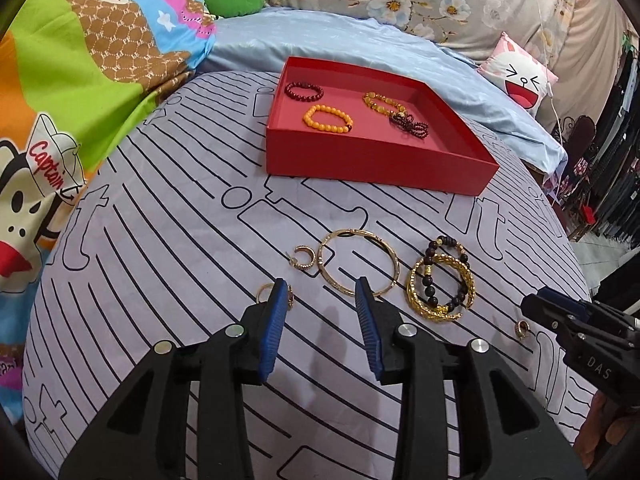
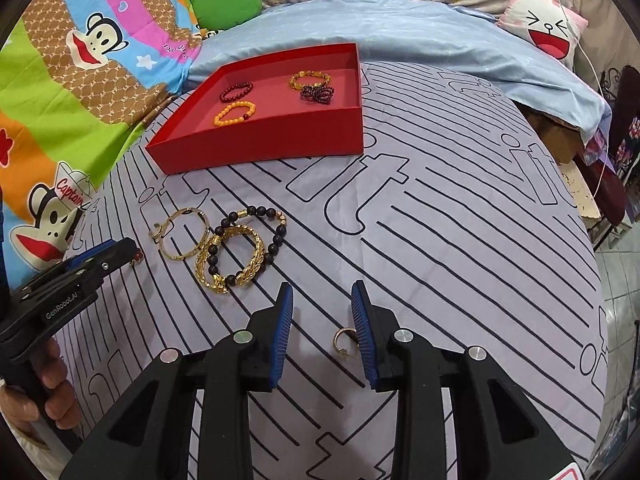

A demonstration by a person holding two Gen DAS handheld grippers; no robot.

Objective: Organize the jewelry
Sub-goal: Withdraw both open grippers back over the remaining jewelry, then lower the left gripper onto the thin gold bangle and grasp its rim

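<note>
Cartoon blanket: bright, monkey-printed, bunched at the far left of the bed.
Striped sheet: pale lilac with black lines, the surface everything rests on.
Small ring: gold, on the sheet, partly hidden behind the left finger of the left gripper.
Left gripper: blue-padded jaws parted, nothing between them, low over the sheet.
Hoop earring: gold, just left of the bangle.
Bangle: large thin gold ring, flat on the sheet.
Red tray: farther back, holding a dark red bead bracelet, an orange one, an amber one and a dark tangled strand.
Gold chain bracelet: overlapping a black bead bracelet.
Second earring: gold, between the right gripper's pads, close to the right one.
Right gripper: jaws parted, gripping nothing.
</note>
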